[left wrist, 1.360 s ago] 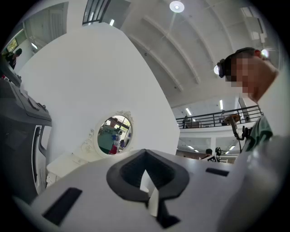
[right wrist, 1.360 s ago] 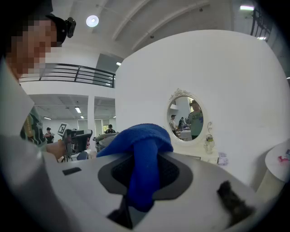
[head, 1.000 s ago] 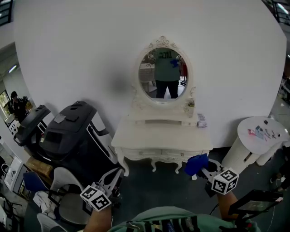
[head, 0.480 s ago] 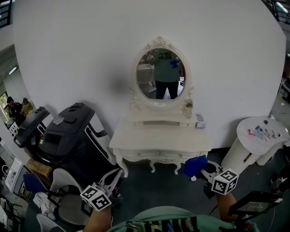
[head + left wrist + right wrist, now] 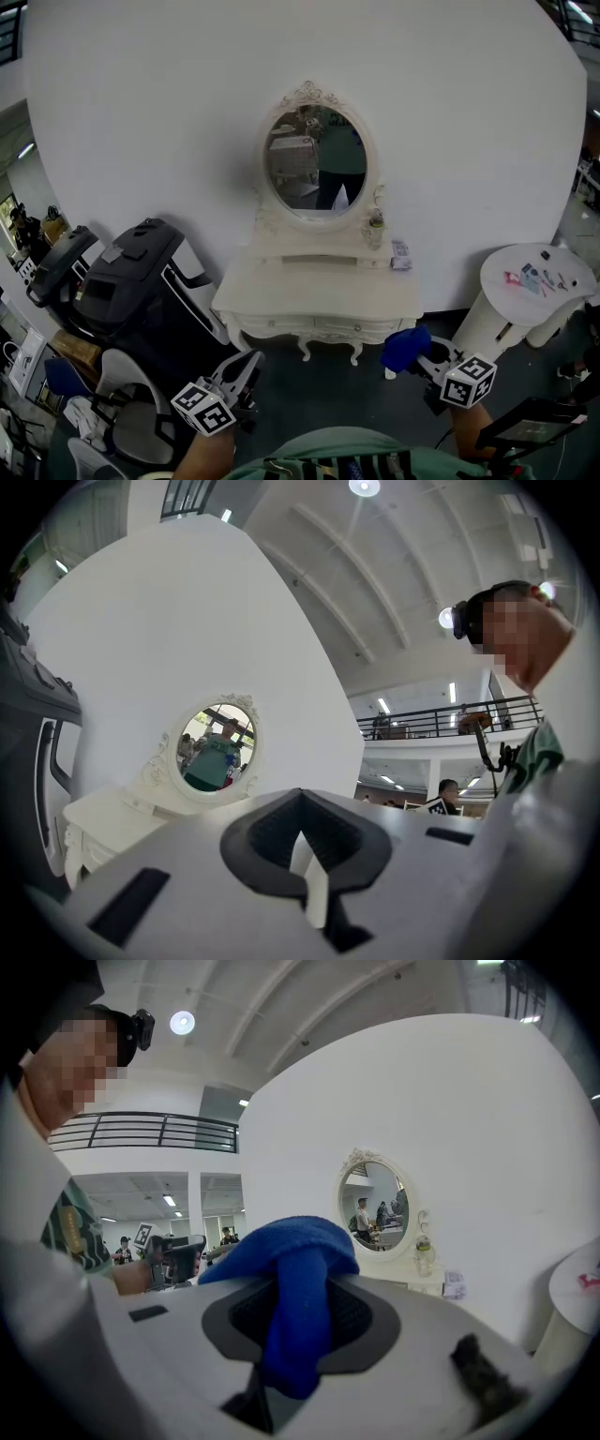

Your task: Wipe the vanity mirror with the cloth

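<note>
A small bottle [image 5: 376, 222], contents unclear, stands on the white vanity counter [image 5: 319, 292] at 4 o'clock of the oval white-framed vanity mirror [image 5: 314, 159]. My right tongs [image 5: 417, 354] pinch the blue cloth [image 5: 404, 345] at 5 o'clock, well apart from the mirror. My left tongs [image 5: 309, 878] are pressed together, holding nothing. Dark floor [image 5: 323, 394] lies between me and the counter.

Large open hall (mezzanine railing [image 5: 141, 1132], ceiling lights [image 5: 182, 1023]).
</note>
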Demonstrator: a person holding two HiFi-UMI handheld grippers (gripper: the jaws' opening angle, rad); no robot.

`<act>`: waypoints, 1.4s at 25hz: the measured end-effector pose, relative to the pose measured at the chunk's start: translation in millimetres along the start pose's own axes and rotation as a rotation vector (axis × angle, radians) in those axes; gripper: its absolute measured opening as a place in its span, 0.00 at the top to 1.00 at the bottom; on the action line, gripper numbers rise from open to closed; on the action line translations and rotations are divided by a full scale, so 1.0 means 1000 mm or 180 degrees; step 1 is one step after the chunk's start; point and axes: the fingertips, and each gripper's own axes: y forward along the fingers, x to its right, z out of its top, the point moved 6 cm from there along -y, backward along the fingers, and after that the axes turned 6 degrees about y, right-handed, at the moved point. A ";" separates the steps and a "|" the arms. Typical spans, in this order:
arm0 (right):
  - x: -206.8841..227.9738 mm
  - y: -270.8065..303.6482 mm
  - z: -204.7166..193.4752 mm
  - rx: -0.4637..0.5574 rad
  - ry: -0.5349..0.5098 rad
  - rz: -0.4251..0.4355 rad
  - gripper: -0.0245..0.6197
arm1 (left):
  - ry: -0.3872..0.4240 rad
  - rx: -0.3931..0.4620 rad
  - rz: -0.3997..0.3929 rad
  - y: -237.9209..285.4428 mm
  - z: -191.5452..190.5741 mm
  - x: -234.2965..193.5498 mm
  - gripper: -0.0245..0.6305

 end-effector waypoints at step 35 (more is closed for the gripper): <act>-0.037 0.269 0.032 -0.0133 -0.0125 -0.0083 0.80 | -0.0105 0.0046 -0.0127 0.002 0.063 -0.269 0.97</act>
